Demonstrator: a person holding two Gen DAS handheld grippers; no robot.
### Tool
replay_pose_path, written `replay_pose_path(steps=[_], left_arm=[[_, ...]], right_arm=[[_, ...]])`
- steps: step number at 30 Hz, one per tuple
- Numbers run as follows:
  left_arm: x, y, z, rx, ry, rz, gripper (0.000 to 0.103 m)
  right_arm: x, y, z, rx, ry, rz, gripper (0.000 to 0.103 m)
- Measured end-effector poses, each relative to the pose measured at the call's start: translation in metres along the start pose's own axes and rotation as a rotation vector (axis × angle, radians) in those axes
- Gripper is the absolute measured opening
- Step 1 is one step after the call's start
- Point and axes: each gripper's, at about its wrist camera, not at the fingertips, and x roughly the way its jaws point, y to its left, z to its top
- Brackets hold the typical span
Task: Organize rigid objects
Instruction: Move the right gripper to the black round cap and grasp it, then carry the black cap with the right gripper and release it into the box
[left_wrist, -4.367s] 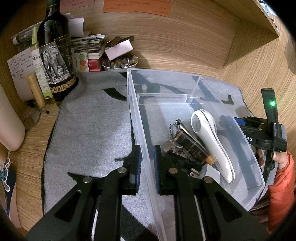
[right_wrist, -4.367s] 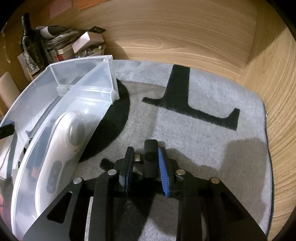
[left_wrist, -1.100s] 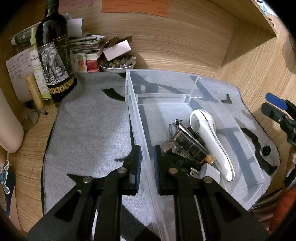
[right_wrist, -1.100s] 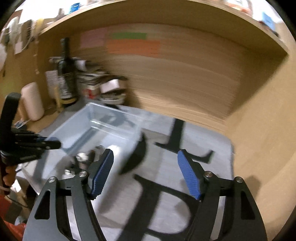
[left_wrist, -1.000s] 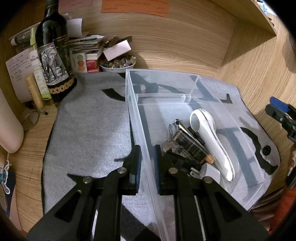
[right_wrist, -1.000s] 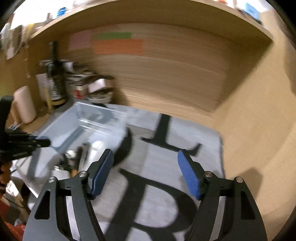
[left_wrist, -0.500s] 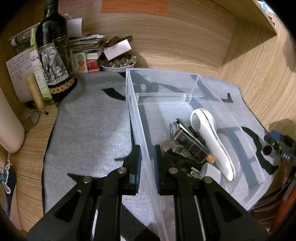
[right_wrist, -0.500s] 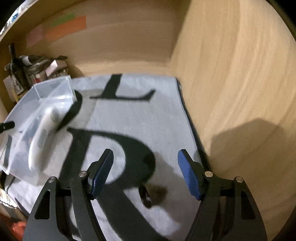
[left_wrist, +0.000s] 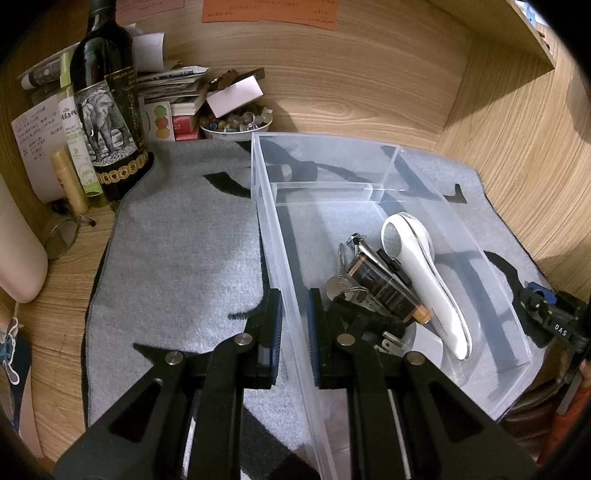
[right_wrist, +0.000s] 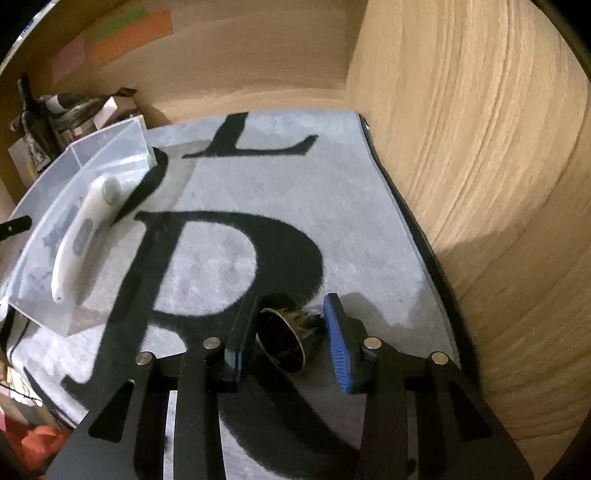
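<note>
Left wrist | left tongs (left_wrist: 294, 325) pinch bin wall (left_wrist: 291, 280) | right tongs (right_wrist: 290, 332) closing round dark cone (right_wrist: 286, 338)

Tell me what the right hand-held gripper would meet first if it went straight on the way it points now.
The small dark ribbed cup lying on its side on the grey mat. It already sits between the closing jaws of the right hand-held gripper, left pad seemingly touching, right pad apart; beyond it, probably only mat.

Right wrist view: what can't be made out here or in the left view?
- Dark ridged object between the closing right tool: blurred, identity unclear; pad contact unclear.
- Black items in the clear bin, left view: hidden behind the left tool.
- Sticky notes: cropped, unreadable.
</note>
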Motion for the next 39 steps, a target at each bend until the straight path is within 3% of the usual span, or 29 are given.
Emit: replay_pose_path(steps=[9,27,39], left_arm=[[-0.001,0.0,0.001,-0.003,-0.001,-0.003,0.013],[-0.001,0.0,0.001,-0.005,-0.002,-0.005,0.013],[-0.001,-0.001,0.002,-0.002,-0.002,-0.005,0.013]], right_arm=[[-0.012,0.023,0.023,-0.047,-0.071,0.04,0.033],[-0.046,0.124,0.091,-0.272,-0.287,0.206,0.033],[-0.026,0.178,0.103,-0.396,-0.256,0.299,0.033]])
